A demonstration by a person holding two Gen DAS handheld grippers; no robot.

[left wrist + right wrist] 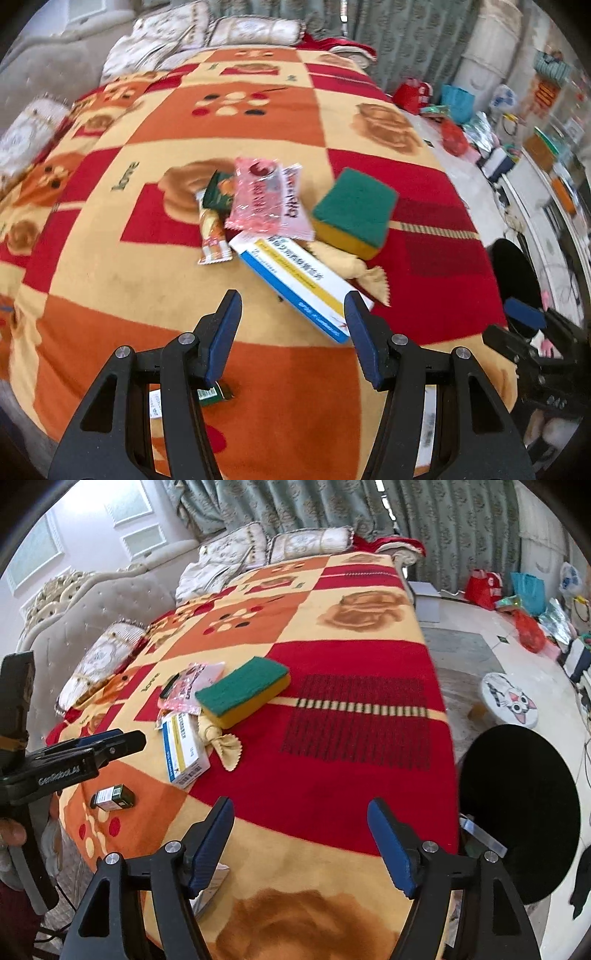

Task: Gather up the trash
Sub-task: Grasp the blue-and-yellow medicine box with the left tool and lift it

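Note:
A pile of trash lies on the bed blanket [110,266]: a white, blue and yellow medicine box [295,284], pink wrappers [266,195], an orange-green snack wrapper [214,221], a green-yellow sponge [354,214] and a yellow cloth [354,269]. The box [183,746] and sponge [243,690] also show in the right wrist view. My left gripper [293,306] is open and empty, just short of the box. My right gripper [301,812] is open and empty over the blanket's red patch. A small green box [112,797] lies near the bed's edge.
A round black bin [517,812] stands on the floor right of the bed. Pillows [236,546] lie at the far end. Bags and clutter [517,590] line the far right floor. A round cat stool [511,699] stands beyond the bin.

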